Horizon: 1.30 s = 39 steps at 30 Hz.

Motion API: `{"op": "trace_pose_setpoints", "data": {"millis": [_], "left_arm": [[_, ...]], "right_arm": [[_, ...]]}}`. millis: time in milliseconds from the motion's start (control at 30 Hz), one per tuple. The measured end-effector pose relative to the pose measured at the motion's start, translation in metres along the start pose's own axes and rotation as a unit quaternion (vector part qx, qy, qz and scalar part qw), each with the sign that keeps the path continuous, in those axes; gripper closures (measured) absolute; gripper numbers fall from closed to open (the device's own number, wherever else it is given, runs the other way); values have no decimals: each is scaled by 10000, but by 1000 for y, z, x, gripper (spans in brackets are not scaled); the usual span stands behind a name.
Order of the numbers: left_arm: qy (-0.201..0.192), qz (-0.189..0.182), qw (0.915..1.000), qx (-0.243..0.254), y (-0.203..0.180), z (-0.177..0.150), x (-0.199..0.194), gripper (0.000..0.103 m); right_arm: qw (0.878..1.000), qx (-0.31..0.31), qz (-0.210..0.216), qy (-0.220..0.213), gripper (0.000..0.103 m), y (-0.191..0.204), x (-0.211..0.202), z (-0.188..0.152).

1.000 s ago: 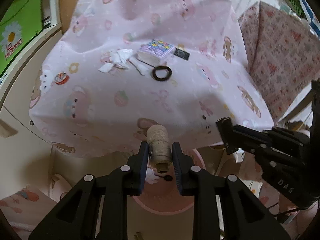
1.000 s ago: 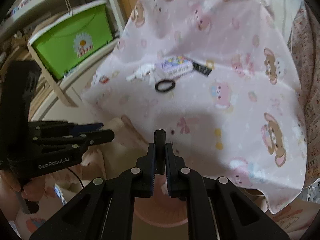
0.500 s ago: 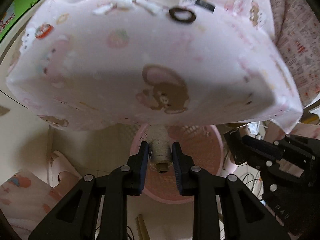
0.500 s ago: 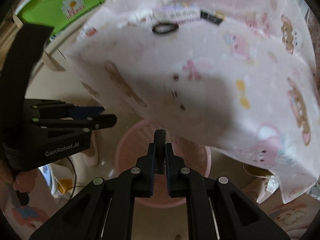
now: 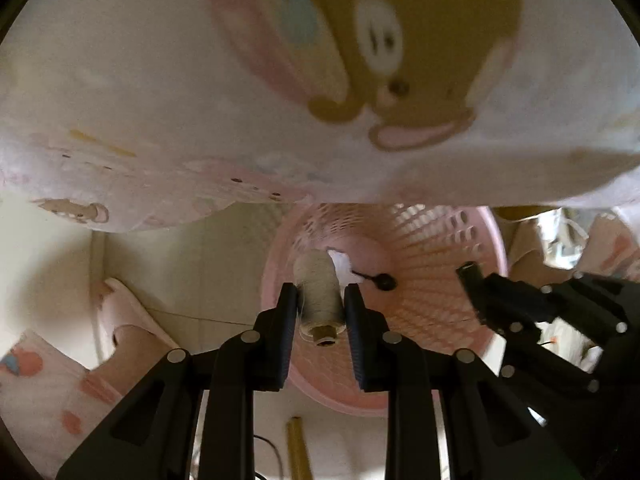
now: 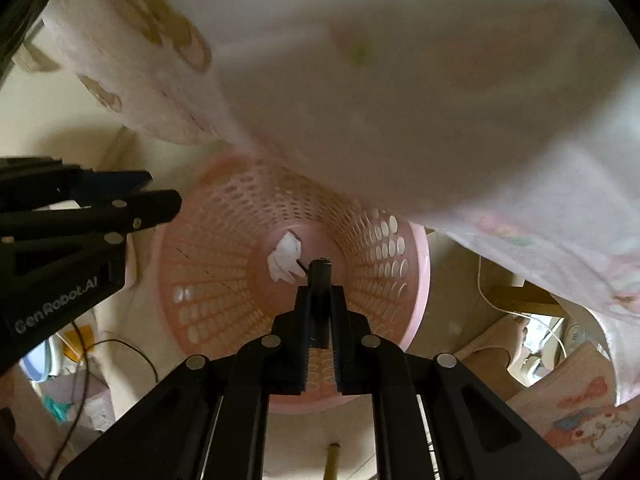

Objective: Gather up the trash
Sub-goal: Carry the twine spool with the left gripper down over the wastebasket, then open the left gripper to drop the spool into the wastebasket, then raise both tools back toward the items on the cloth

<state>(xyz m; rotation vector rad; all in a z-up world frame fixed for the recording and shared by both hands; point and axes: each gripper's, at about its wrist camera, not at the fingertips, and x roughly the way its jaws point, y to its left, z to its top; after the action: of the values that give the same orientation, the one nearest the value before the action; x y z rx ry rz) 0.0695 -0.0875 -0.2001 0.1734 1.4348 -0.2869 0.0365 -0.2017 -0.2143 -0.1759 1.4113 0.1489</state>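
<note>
My left gripper [image 5: 320, 300] is shut on a beige spool of thread [image 5: 320, 296] and holds it above the near-left rim of a pink perforated basket [image 5: 432, 264]. My right gripper [image 6: 319, 300] is shut on a small dark cylinder [image 6: 319, 276] over the same basket [image 6: 224, 232]. A crumpled white tissue [image 6: 285, 257] and a small black item [image 5: 386, 281] lie on the basket's bottom. The right gripper shows at the right of the left wrist view [image 5: 472, 280], the left gripper at the left of the right wrist view [image 6: 160, 200].
A pink cartoon-print cloth [image 5: 280, 100] hangs over the table edge just above the basket and fills the top of both views [image 6: 440, 100]. The basket stands on a cream floor [image 5: 192, 264]. Cables [image 6: 504, 304] and bags lie around it. A wooden stick [image 6: 332, 460] lies near.
Both grippers have dropped from above the tabletop to below its edge, over the pink basket. Each still holds its item. The tabletop items have gone out of view.
</note>
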Motion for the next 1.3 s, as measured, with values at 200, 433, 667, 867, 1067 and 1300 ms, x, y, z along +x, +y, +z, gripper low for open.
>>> {"op": "trace_pose_setpoints", "data": {"millis": [200, 433, 667, 867, 1067, 1300], "left_arm": [[292, 8, 9996, -52, 4, -6, 20, 80], [365, -41, 9993, -24, 4, -3, 25, 80], [267, -39, 9996, -29, 2, -1, 17, 58], [34, -21, 9998, -169, 6, 3, -2, 57], [-679, 65, 9974, -223, 12, 9, -49, 56], [-1552, 214, 9873, -267, 18, 6, -100, 50]], "right_arm": [[9999, 79, -22, 144, 92, -3, 11, -4], [9997, 167, -18, 181, 80, 1, 18, 0], [9998, 167, -42, 135, 67, 1, 14, 1], [9993, 241, -159, -217, 52, -1, -7, 4], [9960, 336, -229, -800, 48, -7, -50, 8], [9865, 388, -258, -1567, 43, -13, -103, 4]]}}
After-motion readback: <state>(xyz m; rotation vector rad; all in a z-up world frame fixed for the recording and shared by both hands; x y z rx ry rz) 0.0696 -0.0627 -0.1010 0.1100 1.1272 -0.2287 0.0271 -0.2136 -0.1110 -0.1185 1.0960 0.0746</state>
